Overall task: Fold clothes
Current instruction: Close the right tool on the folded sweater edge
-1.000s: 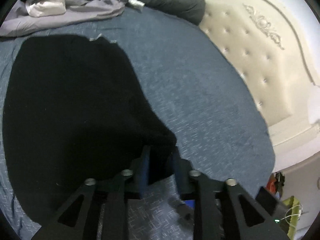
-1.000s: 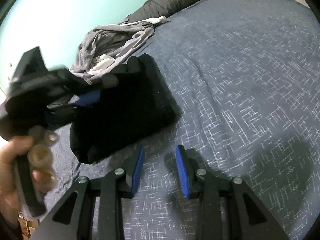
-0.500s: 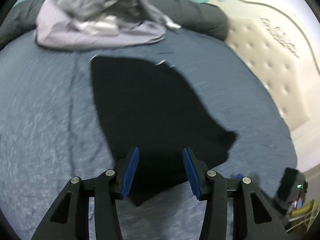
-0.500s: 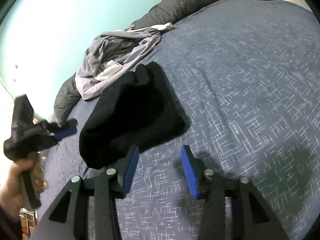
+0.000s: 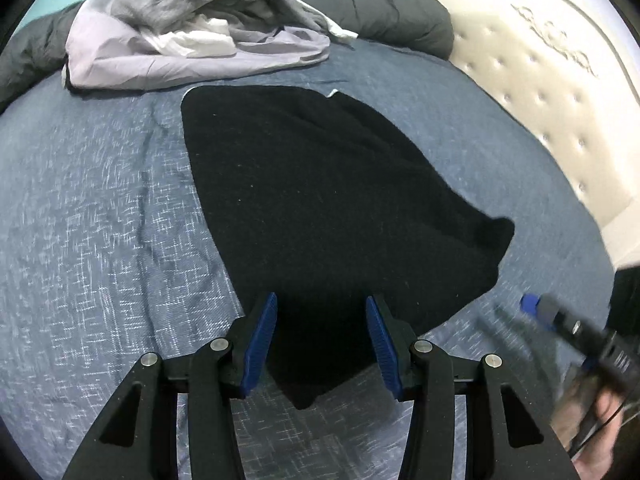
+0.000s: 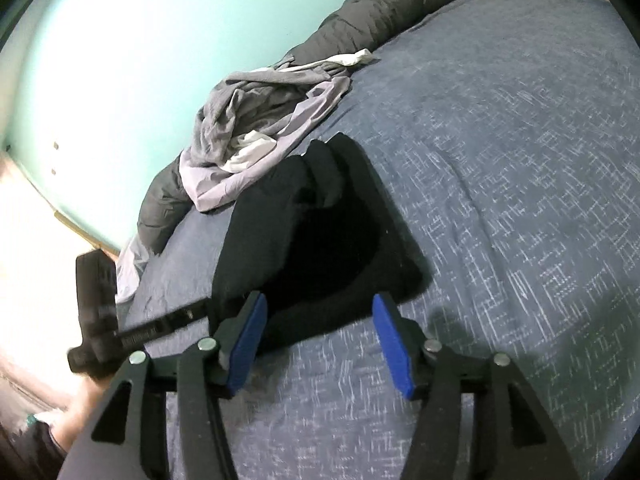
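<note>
A bedroom in a home

A bed with a blue patterned cover, a cream tufted headboard, a dark grey rolled duvet along a turquoise wall, and a heap of unfolded grey clothes show it.

left gripper: was clamped on a corner of the black garment; now released, backed off, jaws parted over its near edge.
right gripper: jaws have just been opening, nothing gripped between them.
black garment: lies flat on the bed.

left wrist: close, steeply down over bed | right wrist: shallower | shared: black garment
</note>
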`<action>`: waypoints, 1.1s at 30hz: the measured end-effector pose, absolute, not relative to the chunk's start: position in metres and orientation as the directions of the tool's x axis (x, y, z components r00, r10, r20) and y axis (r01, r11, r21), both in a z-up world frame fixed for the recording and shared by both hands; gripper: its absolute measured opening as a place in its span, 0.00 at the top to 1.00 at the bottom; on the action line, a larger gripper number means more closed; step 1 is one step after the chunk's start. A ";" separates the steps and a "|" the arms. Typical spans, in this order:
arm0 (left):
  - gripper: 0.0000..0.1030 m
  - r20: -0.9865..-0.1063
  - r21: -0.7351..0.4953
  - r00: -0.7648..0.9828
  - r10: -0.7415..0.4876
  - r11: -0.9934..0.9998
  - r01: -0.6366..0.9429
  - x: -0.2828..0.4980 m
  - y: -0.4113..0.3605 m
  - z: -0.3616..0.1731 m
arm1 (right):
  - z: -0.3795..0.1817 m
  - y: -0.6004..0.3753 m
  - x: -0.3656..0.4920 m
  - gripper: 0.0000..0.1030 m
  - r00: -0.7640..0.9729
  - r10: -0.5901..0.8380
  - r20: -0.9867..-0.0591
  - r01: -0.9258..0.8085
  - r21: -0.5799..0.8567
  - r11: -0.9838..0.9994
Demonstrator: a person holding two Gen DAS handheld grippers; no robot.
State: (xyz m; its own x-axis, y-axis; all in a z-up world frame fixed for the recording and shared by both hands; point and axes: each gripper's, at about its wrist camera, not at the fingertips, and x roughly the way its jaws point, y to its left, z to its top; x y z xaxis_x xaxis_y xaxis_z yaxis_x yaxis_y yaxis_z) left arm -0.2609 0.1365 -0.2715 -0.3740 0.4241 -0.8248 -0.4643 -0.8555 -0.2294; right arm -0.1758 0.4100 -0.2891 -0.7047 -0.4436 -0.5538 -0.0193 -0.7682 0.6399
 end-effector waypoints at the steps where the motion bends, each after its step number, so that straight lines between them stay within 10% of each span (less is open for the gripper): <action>1: 0.52 -0.825 -0.220 -0.376 0.421 -0.853 -0.472 -0.260 0.137 -0.273 | -0.289 0.411 -0.179 0.45 -0.704 -0.444 -0.555 -0.027 0.645 -0.764; 14: 0.52 -0.815 -0.253 -0.370 0.445 -0.850 -0.463 -0.258 0.131 -0.278 | -0.287 0.389 -0.249 0.40 -0.612 -0.483 -0.627 -0.009 0.616 -0.788; 20: 0.50 -0.824 -0.237 -0.364 0.434 -0.848 -0.475 -0.257 0.132 -0.278 | -0.292 0.380 -0.262 0.89 -0.579 -0.488 -0.653 0.035 0.578 -0.815; 33: 0.50 -0.850 -0.175 -0.346 0.397 -0.833 -0.525 -0.246 0.149 -0.276 | -0.305 0.397 -0.233 0.93 -0.577 -0.467 -0.670 -0.016 0.581 -0.814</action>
State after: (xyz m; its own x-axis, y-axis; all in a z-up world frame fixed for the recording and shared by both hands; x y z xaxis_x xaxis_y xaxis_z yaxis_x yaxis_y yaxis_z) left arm -0.2455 0.1491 -0.2756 -0.3459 0.3969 -0.8502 -0.5249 -0.8329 -0.1753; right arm -0.2325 0.3973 -0.3046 -0.5775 -0.4667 -0.6699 -0.0155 -0.8141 0.5805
